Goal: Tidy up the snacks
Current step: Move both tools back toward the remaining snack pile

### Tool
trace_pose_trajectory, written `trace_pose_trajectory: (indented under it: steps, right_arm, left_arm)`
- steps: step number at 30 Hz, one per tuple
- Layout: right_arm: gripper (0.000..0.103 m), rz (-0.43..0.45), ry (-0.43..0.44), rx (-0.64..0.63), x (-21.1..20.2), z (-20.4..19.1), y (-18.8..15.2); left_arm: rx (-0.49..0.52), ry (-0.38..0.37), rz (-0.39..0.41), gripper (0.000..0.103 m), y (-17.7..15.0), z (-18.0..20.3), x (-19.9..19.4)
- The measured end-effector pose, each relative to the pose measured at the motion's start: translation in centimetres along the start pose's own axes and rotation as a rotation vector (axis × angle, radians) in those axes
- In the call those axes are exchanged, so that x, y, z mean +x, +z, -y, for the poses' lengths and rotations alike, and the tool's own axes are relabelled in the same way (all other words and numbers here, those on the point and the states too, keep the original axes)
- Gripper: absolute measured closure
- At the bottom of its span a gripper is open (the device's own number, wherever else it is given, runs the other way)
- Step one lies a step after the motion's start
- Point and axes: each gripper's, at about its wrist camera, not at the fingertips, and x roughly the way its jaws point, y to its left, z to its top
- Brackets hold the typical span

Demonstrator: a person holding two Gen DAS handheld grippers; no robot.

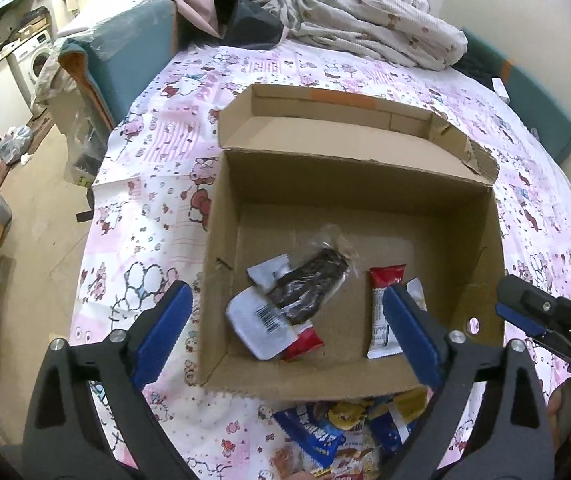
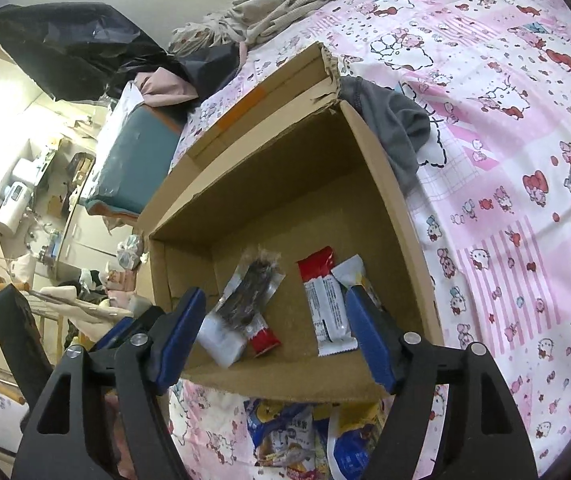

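Loose snack packets lie just under your wide-open, empty left gripper, outside the cardboard box that already holds several. Your right gripper, also spread wide and empty, hovers tilted over the near wall; descending carelessly could snag that edge.
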Motion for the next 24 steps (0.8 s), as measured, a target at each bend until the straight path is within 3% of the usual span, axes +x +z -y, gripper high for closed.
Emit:
trace_pose_trajectory:
  steps: [17,24]
  right_arm:
    - [0.028,-0.013,-0.039,-0.014,-2.9,-0.1,-4.6]
    - [0.028,-0.047,-0.054,-0.008,-3.6,0.3,-7.2]
  left_arm:
    - [0.034,-0.001,-0.032,0.009,-5.6,-3.5,-3.1]
    - [-0.013,0.002,-0.045,0.009,-8.4,-5.4,-4.2]
